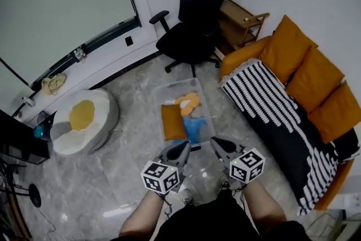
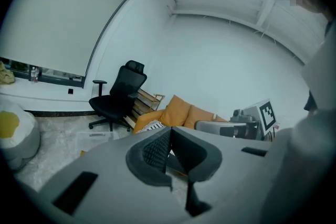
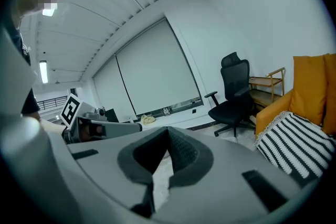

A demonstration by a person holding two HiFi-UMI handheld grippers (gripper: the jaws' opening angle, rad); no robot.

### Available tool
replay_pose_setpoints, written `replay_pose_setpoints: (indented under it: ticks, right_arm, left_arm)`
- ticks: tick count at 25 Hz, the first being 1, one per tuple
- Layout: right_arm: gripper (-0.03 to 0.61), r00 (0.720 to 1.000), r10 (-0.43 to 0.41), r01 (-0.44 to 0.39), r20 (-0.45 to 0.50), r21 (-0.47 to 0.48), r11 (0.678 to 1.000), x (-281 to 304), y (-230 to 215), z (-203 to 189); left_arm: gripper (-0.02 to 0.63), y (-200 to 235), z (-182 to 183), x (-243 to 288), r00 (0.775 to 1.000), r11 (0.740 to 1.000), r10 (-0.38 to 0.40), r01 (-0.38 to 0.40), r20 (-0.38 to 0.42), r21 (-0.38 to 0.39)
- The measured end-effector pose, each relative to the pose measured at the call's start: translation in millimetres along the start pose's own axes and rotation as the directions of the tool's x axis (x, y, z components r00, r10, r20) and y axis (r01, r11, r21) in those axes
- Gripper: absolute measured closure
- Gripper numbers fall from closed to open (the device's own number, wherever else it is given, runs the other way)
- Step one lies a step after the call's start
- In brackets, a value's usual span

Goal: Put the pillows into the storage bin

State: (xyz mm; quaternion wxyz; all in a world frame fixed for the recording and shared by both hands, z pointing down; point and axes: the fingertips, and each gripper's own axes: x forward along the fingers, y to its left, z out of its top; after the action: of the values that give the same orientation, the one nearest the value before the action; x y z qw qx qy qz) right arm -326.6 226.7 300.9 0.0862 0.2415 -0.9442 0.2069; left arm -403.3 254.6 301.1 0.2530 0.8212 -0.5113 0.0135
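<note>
A clear storage bin [image 1: 198,89] stands on the floor ahead of me, holding an orange pillow [image 1: 172,122], a blue cushion [image 1: 197,128] and a round orange one [image 1: 189,102]. Three orange pillows [image 1: 313,79] lean along the sofa's back at the right; they also show in the left gripper view as pillows [image 2: 177,110] and at the right gripper view's edge as a pillow [image 3: 310,86]. My left gripper [image 1: 184,148] and right gripper [image 1: 216,144] are side by side just short of the bin, both shut and empty. The jaws meet with nothing between them in the left gripper [image 2: 169,132] and the right gripper [image 3: 168,132].
A black office chair [image 1: 195,20] and a wooden shelf [image 1: 242,22] stand behind the bin. A striped blanket [image 1: 265,100] covers the sofa seat. An egg-shaped beanbag [image 1: 84,119] lies at the left below the window. Dark equipment [image 1: 17,141] sits at the far left.
</note>
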Motion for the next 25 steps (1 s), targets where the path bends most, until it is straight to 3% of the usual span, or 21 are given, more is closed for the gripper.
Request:
replay_pose_setpoints:
  ticks: [13, 25]
  right_arm:
    - [0.575, 0.971, -0.237, 0.233, 0.036, 0.079, 0.969, -58, 18, -38]
    - [0.575, 0.967, -0.249, 0.245, 0.044, 0.086, 0.966, -67, 28, -49]
  left_arm:
    - [0.609, -32, -37, -15, 0.976, 0.979, -0.202, 0.204, -0.083, 0.019]
    - [0.609, -38, -46, -33, 0.975, 0.977, -0.207, 0.21, -0.087, 0.027]
